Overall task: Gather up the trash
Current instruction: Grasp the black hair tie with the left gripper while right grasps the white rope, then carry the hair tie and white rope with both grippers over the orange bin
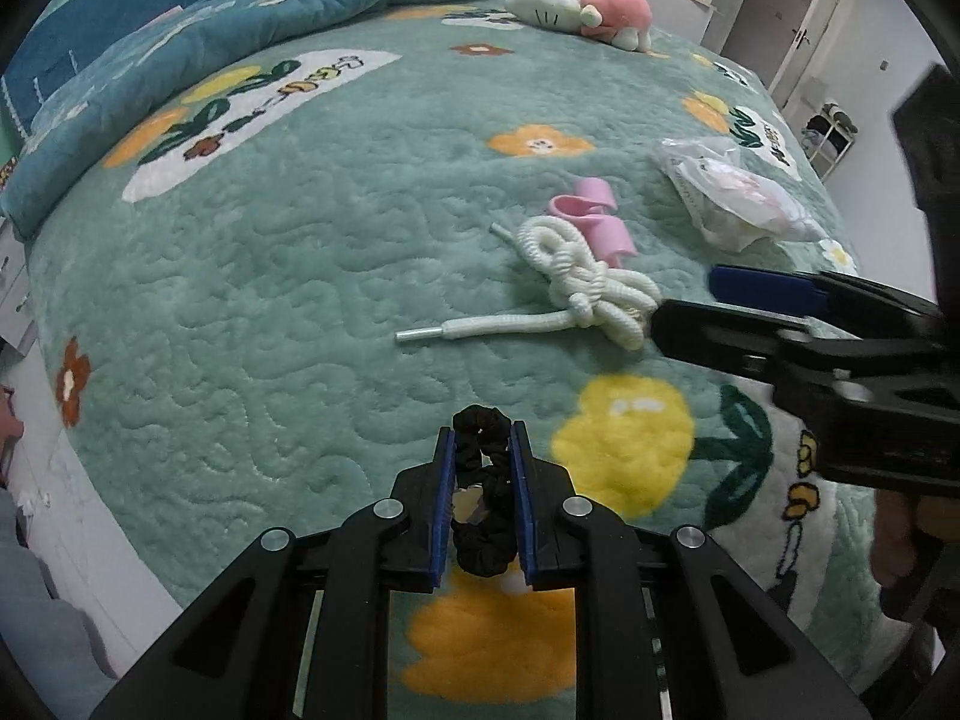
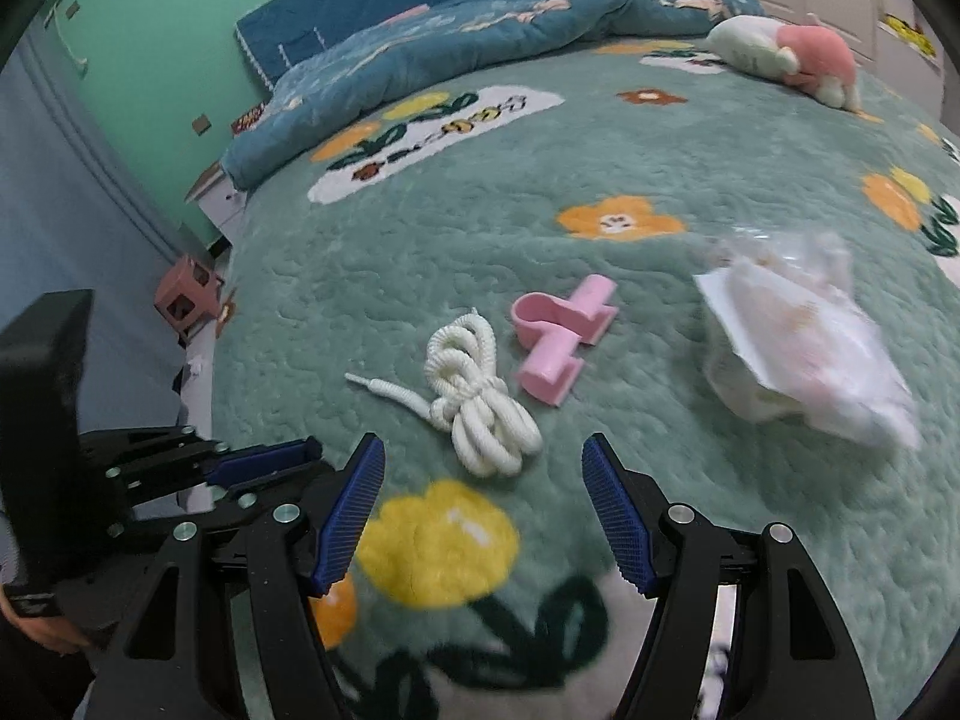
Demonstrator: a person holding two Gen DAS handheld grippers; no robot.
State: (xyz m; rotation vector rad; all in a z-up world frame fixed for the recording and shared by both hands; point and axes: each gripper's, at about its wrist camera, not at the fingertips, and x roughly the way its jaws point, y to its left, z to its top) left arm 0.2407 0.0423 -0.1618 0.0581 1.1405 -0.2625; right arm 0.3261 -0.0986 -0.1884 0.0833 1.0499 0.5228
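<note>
My left gripper (image 1: 482,438) is shut on a black fabric scrunchie (image 1: 485,498), held just above the green flowered bedspread (image 1: 270,276). A knotted white cord (image 1: 576,288) (image 2: 480,402) lies mid-bed beside a pink plastic clip (image 1: 591,219) (image 2: 561,339). A crumpled clear plastic wrapper (image 1: 738,198) (image 2: 804,348) lies to the right of them. My right gripper (image 2: 483,456) stands open over the bedspread, just short of the cord, nothing between its blue pads (image 2: 351,516). In the left wrist view the right gripper (image 1: 690,300) reaches in from the right, its tips next to the cord.
A rumpled blue quilt (image 1: 240,18) (image 2: 480,30) lies along the bed's far side. A white and pink plush toy (image 1: 594,6) (image 2: 792,54) rests at the far corner. A pink stool (image 2: 183,300) stands on the floor left of the bed. Doors and shelves stand beyond.
</note>
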